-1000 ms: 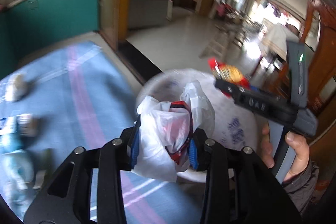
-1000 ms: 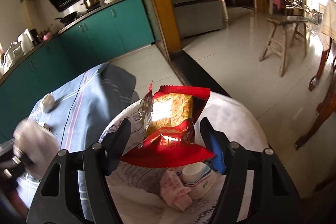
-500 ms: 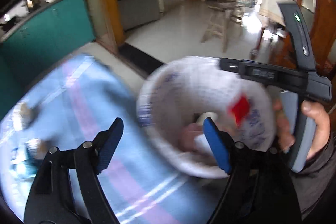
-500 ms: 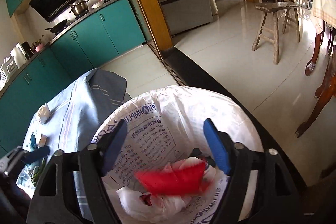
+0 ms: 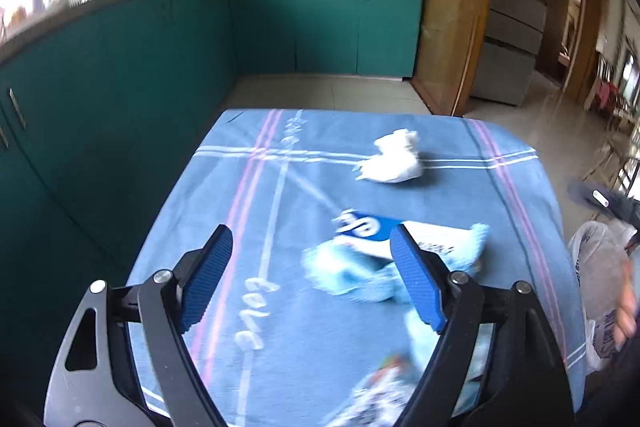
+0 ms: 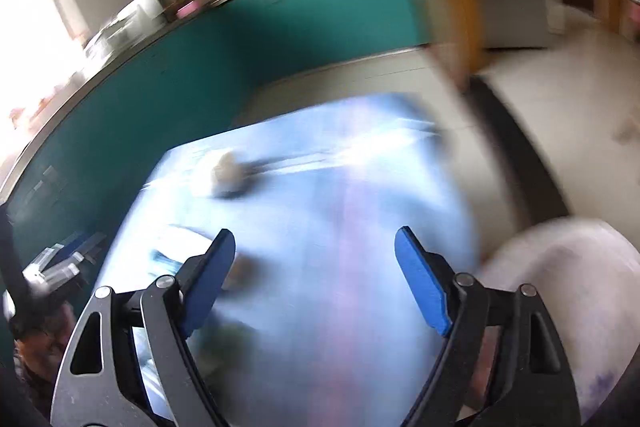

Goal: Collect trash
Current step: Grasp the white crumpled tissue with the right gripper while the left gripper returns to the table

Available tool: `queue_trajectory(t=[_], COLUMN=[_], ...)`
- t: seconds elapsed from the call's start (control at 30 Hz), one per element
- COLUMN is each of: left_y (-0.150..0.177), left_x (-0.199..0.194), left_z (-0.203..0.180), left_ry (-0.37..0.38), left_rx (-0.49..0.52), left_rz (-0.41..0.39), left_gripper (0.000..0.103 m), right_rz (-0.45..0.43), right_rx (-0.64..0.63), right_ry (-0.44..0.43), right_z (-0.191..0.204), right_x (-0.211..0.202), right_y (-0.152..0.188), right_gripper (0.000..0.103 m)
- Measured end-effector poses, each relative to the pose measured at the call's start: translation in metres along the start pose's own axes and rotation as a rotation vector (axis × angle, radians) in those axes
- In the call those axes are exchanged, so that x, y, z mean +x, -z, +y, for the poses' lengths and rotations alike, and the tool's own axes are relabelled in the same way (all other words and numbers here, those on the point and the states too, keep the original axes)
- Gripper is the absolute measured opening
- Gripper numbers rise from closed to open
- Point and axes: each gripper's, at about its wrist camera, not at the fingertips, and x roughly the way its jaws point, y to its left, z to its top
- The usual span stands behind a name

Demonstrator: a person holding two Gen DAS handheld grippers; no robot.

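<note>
The left gripper (image 5: pixel 310 277) hung over the blue tablecloth (image 5: pixel 280 307) with its two blue pads (image 5: pixel 416 287) spread wide and nothing between them. The right gripper (image 6: pixel 314 281) was likewise released, its two pads apart and bare, above the same cloth (image 6: pixel 320 307), though its view was heavily smeared by motion.

Taking the tablecloth as the landmark, three pieces of trash could be counted on it in the left wrist view. One crumpled white tissue (image 5: pixel 394 159) lay toward the far right part of the cloth, on a white stripe. One blue and white wrapper (image 5: pixel 384 255) lay nearer, right of the cloth's middle, just beyond and partly behind the left gripper's right pad. One more printed wrapper (image 5: pixel 384 391) sat at the cloth's near edge, blurred and half hidden by the gripper frame; what it was could not be told.

In the right wrist view only one pale lump (image 6: pixel 226 171) was plain on the cloth, toward its far left; other smudges near the left pad were too blurred to count.

One white bin bag (image 6: pixel 560 287) stood off the cloth's right edge, also glimpsed in the left wrist view (image 5: pixel 592 267). Teal cabinets (image 5: pixel 320 27) ran beyond the cloth's far and left sides.
</note>
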Motion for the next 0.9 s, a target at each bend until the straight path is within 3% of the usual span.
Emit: queue_trajectory(t=[0.07,0.2,0.3,0.37,0.43,0.5,0.53,0.57,0.8,0.9], left_y=[0.003,0.012,0.02,0.026,0.028,0.028,0.028,0.028,0.032,0.034], left_x=[-0.002,-0.004,-0.003,-0.007,-0.009,-0.012,-0.013,-0.014,-0.015,-0.018], left_z=[0.014,0.026,0.027,0.029,0.032,0.04,0.043,0.045,0.047,0.046], left_ry=[-0.011,0.011,0.056,0.045,0.037,0.051,0.059,0.067,0.071,0.081], left_rx=[-0.001,0.021,0.035,0.059,0.069,0.049,0.038,0.027,0.0,-0.015], left_rz=[0.002,0.024,0.042,0.039,0.031,0.023,0.022,0.021,0.022,0.02], left_gripper=[0.082,0.083,0.084,0.084,0.084,0.084,0.084,0.084,0.084,0.084], right_rz=[0.046,0.157,0.248,0.286,0.295,0.292,0.294,0.306,0.292,0.233], right_rx=[-0.033,-0.057,-0.065,-0.1,-0.138,-0.159,-0.161,-0.158,-0.108,-0.115], right_ry=[-0.007,0.068,0.146,0.214,0.283,0.324,0.328,0.314,0.216,0.176], right_z=[0.031,0.076,0.092,0.102,0.107,0.108,0.108,0.106,0.089,0.089], right_x=[0.039,0.128,0.178,0.194,0.2,0.195,0.193,0.19,0.16,0.124], right_y=[-0.019,-0.054,-0.063,-0.057,-0.053,-0.051,-0.05,-0.049,-0.039,-0.037], right_gripper=[0.085,0.085,0.085,0.085,0.08,0.062,0.048,0.043,0.032,0.032])
